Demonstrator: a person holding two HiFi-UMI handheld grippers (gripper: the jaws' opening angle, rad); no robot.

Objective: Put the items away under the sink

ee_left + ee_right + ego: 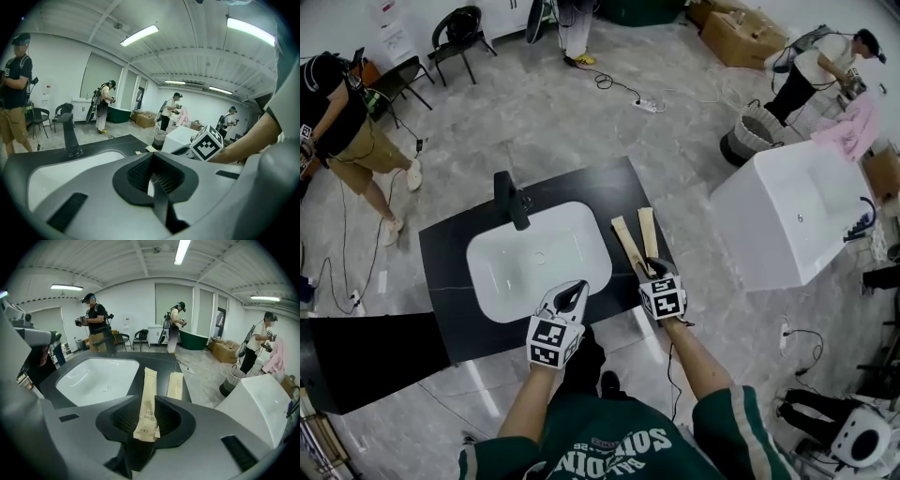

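Two beige toothbrush packets lie side by side on the black counter, right of the white sink basin. My right gripper is at their near ends. In the right gripper view it is shut on the near end of the left packet, and the other packet lies flat beside it. My left gripper hovers over the basin's front rim. It is shut and holds nothing. A black faucet stands at the basin's far side.
A white freestanding unit stands close on the right. A black panel juts out low on the left of the counter. People stand around the room, one near the left. A basket and cables lie on the floor.
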